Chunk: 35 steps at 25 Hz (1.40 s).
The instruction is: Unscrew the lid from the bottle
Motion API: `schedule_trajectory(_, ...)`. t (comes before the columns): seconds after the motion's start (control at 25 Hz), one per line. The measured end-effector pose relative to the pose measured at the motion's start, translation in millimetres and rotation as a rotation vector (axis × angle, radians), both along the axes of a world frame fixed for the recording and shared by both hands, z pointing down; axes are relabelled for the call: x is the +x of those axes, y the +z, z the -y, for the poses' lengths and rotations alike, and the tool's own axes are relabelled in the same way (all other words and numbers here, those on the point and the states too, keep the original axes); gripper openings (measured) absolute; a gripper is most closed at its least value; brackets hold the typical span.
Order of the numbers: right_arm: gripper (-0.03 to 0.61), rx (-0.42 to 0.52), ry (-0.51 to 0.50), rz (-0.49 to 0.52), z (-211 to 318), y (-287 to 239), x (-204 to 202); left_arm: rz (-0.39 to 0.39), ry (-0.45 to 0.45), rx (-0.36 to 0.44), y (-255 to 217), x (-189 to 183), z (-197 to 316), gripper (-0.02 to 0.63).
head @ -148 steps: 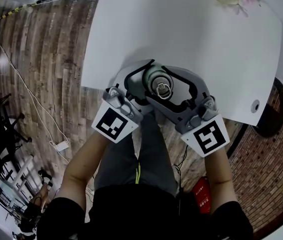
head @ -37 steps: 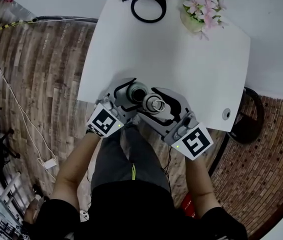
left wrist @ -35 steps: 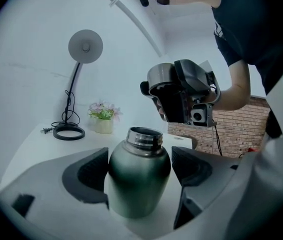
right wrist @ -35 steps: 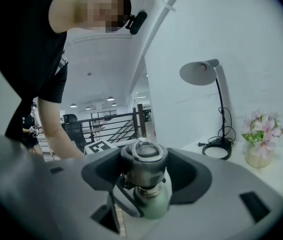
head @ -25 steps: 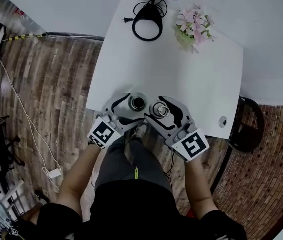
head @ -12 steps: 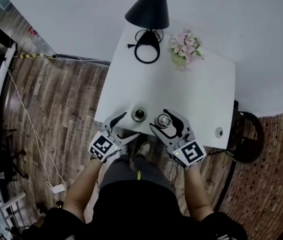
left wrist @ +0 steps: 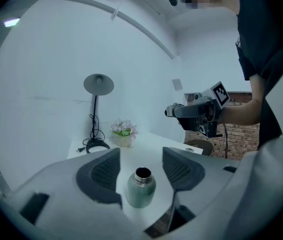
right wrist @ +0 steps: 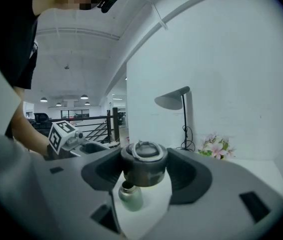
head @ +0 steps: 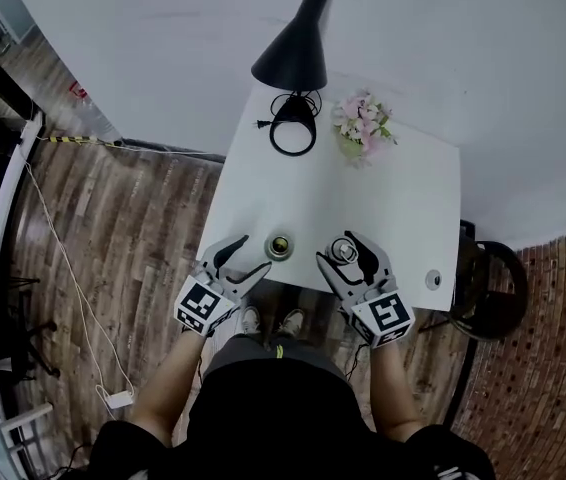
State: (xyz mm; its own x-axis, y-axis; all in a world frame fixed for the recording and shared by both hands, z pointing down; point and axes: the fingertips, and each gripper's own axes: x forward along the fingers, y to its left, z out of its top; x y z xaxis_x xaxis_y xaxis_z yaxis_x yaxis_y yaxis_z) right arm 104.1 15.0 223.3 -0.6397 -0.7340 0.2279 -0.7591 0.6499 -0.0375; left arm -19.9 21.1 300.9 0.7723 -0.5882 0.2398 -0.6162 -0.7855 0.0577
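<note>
The green metal bottle [head: 280, 245] stands upright and open-mouthed near the front edge of the white table [head: 383, 198]. My left gripper [head: 247, 259] hovers just to its near left, clear of it. In the left gripper view the bottle [left wrist: 141, 188] shows ahead of the closing jaws of this gripper [left wrist: 140, 157], and the pads do not touch it. My right gripper [head: 344, 253] is shut on the dark lid [right wrist: 144, 164] with its ring handle. It holds the lid in the air to the right of the bottle [right wrist: 130, 194].
A black desk lamp [head: 298, 48] with a coiled cable [head: 293, 133] stands at the table's far edge. A pot of pink flowers [head: 363, 123] sits beside it. A cable hole [head: 433, 280] is at the front right corner, and a dark chair [head: 491, 286] stands right of the table.
My left gripper has let go of the bottle and drawn back towards the near left. The right gripper has carried the lid off to the right. The head view now sits higher.
</note>
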Motion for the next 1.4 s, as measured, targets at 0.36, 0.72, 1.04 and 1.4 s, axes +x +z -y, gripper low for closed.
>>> schedule_trajectory(0.36,0.267,0.069,0.162,0.02,2,-32,52,-0.011,-0.059,0.117,-61,-16,14,0.075)
schedule_trajectory(0.72,0.268,0.075,0.292,0.007,-11,-42,100,-0.068,-0.205,0.162,-104,-51,10,0.023)
schedule_trajectory(1.04,0.267,0.071,0.332,0.025,-13,-52,112,-0.074,-0.253,0.205,-131,-66,0,0.023)
schedule_trajectory(1.4,0.267,0.08,0.343,0.021,-8,-58,109,-0.096,-0.285,0.239,-142,-67,3,0.023)
